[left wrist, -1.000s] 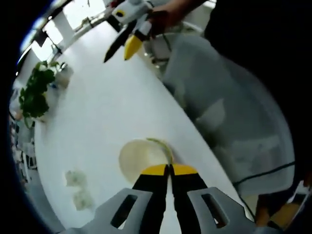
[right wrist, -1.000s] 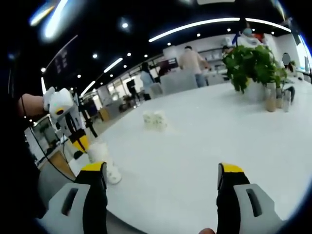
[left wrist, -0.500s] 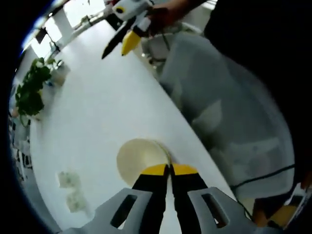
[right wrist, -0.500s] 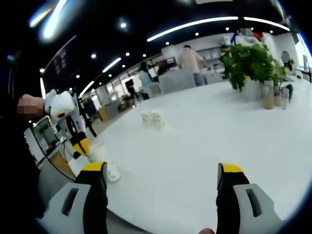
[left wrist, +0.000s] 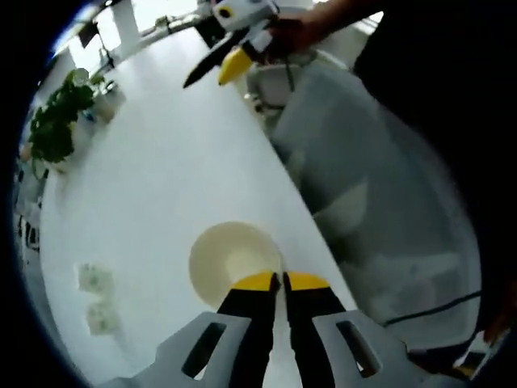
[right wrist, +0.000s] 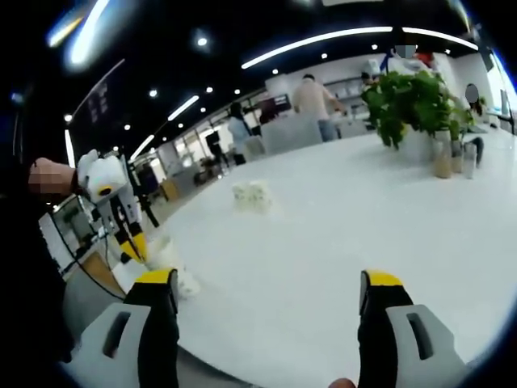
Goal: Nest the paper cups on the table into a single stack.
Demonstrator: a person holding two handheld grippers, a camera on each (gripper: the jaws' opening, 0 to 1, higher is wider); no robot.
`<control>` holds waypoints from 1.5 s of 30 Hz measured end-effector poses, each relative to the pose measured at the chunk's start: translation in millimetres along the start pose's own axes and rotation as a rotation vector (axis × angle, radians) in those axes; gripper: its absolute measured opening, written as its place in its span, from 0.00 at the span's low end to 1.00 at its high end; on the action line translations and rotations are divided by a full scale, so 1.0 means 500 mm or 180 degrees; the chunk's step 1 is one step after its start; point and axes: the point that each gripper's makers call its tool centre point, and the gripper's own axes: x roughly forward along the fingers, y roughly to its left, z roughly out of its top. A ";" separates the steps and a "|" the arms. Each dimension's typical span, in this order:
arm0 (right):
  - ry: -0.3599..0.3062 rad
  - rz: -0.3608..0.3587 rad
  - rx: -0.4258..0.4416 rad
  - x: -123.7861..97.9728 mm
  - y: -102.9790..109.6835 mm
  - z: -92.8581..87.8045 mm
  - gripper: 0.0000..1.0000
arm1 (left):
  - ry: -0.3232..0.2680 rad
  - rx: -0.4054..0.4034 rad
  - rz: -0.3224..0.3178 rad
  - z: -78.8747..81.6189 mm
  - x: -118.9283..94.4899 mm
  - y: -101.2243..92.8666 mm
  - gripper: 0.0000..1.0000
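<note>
Left tool (left wrist: 280, 281) clamped on paper cup (left wrist: 233, 263) rim, near table (left wrist: 161, 186) edge.

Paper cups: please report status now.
Left gripper shut on paper cup rim. Right gripper open, empty. Two more cups on table, apart. Nothing between.

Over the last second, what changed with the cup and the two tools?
Little changed. The left tool stays shut on the rim of the paper cup, whose mouth now faces the left gripper view more squarely. In the right gripper view it sits slightly lower at the table edge. The right tool stays open and empty; the small white items and plant stay put.
</note>
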 end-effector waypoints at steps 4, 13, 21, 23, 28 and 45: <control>0.0009 -0.0016 0.0025 -0.005 -0.002 -0.007 0.91 | -0.0048 0.0002 -0.0020 0.004 0.003 -0.004 0.03; -0.0014 -0.0043 0.0025 -0.012 -0.003 -0.002 0.91 | -0.0121 -0.0051 0.0017 0.003 0.005 0.002 0.09; 0.0000 -0.0050 -0.0002 -0.013 -0.001 0.001 0.91 | -0.0264 -0.0258 0.0038 0.009 0.002 0.003 0.19; 0.0000 -0.0043 -0.0006 -0.012 0.001 0.003 0.91 | -0.0311 -0.0312 0.0046 0.011 0.000 0.004 0.24; 0.0011 -0.0012 -0.0032 -0.003 0.009 0.011 0.91 | -0.0578 -0.0435 0.0228 0.028 -0.023 0.023 0.34; 0.0030 0.0095 -0.0124 0.015 0.040 0.026 0.91 | -0.1574 -0.1153 0.0854 0.050 -0.118 0.072 0.46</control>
